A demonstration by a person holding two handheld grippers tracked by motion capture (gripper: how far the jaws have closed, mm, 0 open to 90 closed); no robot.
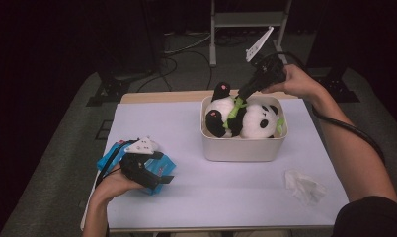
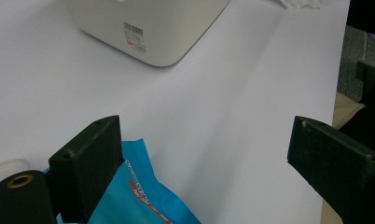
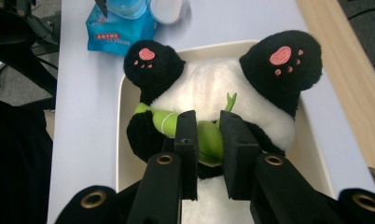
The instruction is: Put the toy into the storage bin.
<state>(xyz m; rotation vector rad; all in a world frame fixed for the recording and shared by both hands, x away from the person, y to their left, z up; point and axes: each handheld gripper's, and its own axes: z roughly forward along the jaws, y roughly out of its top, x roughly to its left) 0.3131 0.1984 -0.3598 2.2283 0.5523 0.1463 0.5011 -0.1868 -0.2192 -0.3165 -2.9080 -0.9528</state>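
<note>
Plush panda point(image 1: 243, 118) lies on its back in a cream bin point(image 1: 241, 148), upper centre-right of the high view, on the white table sheet point(image 1: 226, 192). Its black feet with pink pads stick up at the bin's left end; its head rests toward the right end. A green bamboo piece point(image 3: 204, 137) lies across its belly.

Right gripper point(image 1: 242, 95) comes in from the upper right of the high view, held by the right hand point(image 1: 293, 81), angled down onto the toy. In the right gripper view its two black jaws stand close together with the green bamboo piece pinched between them: clenched on it.

Left gripper point(image 1: 154, 177) sits at lower left of the high view, in the left hand point(image 1: 112, 185), over a blue packet point(image 2: 139, 196). In the left gripper view the jaws stand wide apart, released; the packet lies just beside one jaw, with nothing clamped.

Crumpled tissue point(image 1: 302, 185) lies at lower right of the sheet, well apart from the bin.
</note>
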